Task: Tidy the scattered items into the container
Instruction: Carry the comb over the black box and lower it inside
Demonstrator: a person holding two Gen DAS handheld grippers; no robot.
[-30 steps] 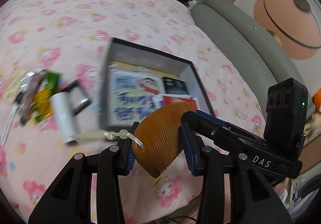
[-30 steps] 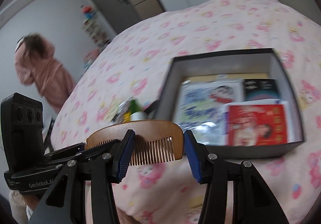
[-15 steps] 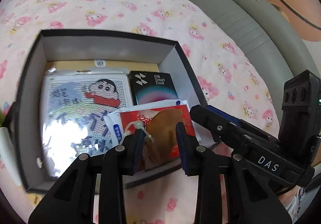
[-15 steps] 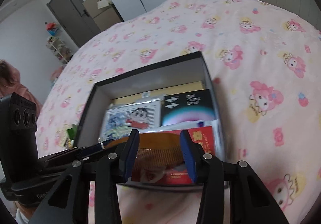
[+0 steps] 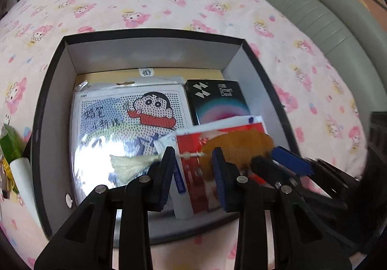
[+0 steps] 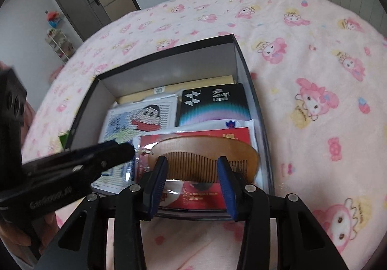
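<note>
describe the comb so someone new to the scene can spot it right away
Find the black box on the pink bedspread. At its near end, on top of a red packet, lies the comb. It is the only wooden thing there: brown, arched back, fine teeth, with a cream tassel at one end.

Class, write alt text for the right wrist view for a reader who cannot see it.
A brown wooden comb lies on a red packet inside a black open-topped box, between the right gripper's blue-padded fingers. The box sits on a pink cartoon-print blanket.
</note>
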